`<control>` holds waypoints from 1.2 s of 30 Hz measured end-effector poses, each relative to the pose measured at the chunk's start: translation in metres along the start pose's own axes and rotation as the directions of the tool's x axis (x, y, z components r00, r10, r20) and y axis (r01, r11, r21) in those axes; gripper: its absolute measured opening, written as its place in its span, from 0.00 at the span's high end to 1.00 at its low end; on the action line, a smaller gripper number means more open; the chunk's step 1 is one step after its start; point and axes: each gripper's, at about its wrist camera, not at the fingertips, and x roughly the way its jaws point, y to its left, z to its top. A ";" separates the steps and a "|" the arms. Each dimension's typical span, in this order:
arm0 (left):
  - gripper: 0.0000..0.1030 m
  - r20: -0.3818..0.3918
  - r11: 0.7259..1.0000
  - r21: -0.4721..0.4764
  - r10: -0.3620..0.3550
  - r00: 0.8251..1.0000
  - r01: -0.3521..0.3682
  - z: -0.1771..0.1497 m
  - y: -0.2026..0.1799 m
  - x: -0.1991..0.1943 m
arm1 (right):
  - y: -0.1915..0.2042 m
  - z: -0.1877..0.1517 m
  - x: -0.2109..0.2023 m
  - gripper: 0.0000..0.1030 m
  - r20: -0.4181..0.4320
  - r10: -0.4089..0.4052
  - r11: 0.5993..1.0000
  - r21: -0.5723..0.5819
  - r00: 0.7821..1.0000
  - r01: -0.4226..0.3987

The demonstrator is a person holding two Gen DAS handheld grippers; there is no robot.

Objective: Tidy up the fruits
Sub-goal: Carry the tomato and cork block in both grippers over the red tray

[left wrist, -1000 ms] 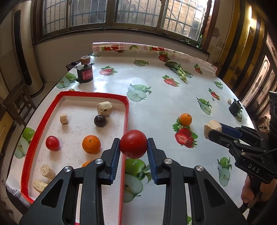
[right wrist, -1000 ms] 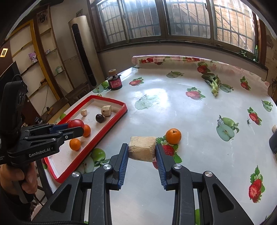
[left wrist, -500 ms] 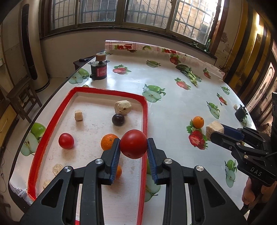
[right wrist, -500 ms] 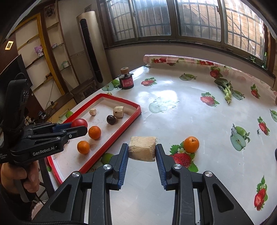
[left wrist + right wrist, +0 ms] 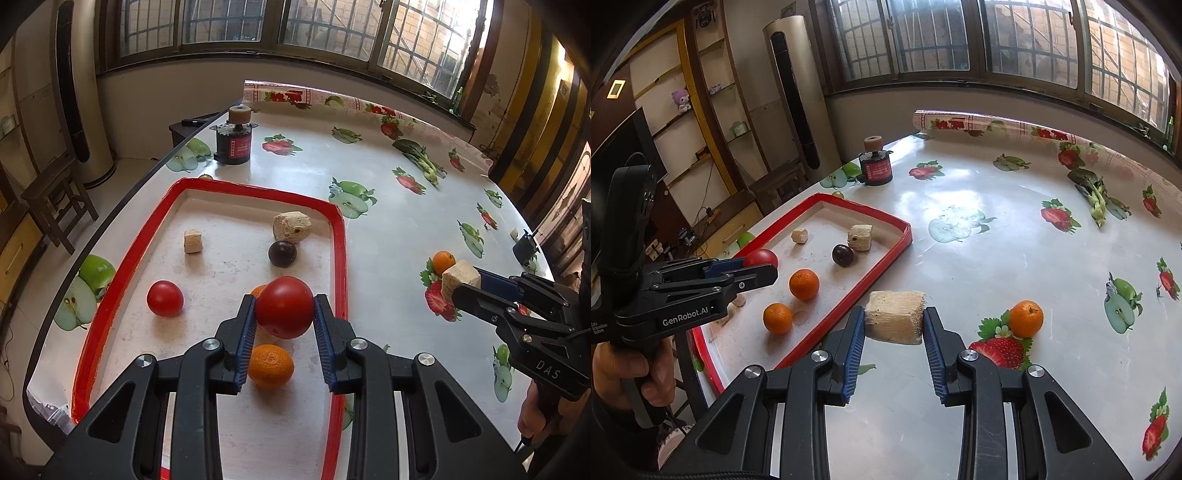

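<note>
Left wrist view: the left gripper (image 5: 284,314) has its fingers clamped on a red tomato (image 5: 284,307), held above the red-rimmed tray (image 5: 338,258), probably for setting down among the fruit there.

Right wrist view: the right gripper (image 5: 894,325) has its fingers pinching a pale fibrous block (image 5: 895,316) above the glossy fruit-print table (image 5: 979,251); the tray lies at ten o'clock, barred windows beyond.

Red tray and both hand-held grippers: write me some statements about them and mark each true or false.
1. The left hand-held gripper holds a red tomato. True.
2. The right hand-held gripper is empty. False: it grips a pale wooden block.
3. A dark plum lies inside the red tray. True.
4. Every orange is in the tray. False: one orange sits on the tablecloth.
</note>
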 end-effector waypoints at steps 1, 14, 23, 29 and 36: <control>0.73 -0.001 1.000 -0.001 0.002 1.000 -0.002 0.000 0.001 0.000 | 0.000 0.000 0.001 0.69 -0.001 0.002 1.000 -0.002 1.000 -0.002; 0.73 -0.016 1.000 -0.014 0.017 1.000 -0.017 0.000 0.013 0.008 | 0.008 0.003 0.018 0.69 -0.024 0.022 1.000 -0.013 0.999 -0.023; 0.73 -0.025 0.999 -0.038 0.018 1.000 -0.019 0.000 0.026 0.011 | 0.010 0.004 0.028 0.69 -0.039 0.031 0.999 -0.013 0.999 -0.031; 0.73 -0.022 0.999 -0.049 0.018 1.000 -0.019 0.001 0.033 0.011 | 0.018 0.006 0.037 0.69 -0.050 0.042 0.999 -0.021 0.998 -0.043; 0.73 -0.017 0.998 -0.059 0.034 0.999 -0.035 0.004 0.043 0.010 | 0.048 0.014 0.051 0.69 -0.056 0.086 0.994 -0.063 0.995 -0.090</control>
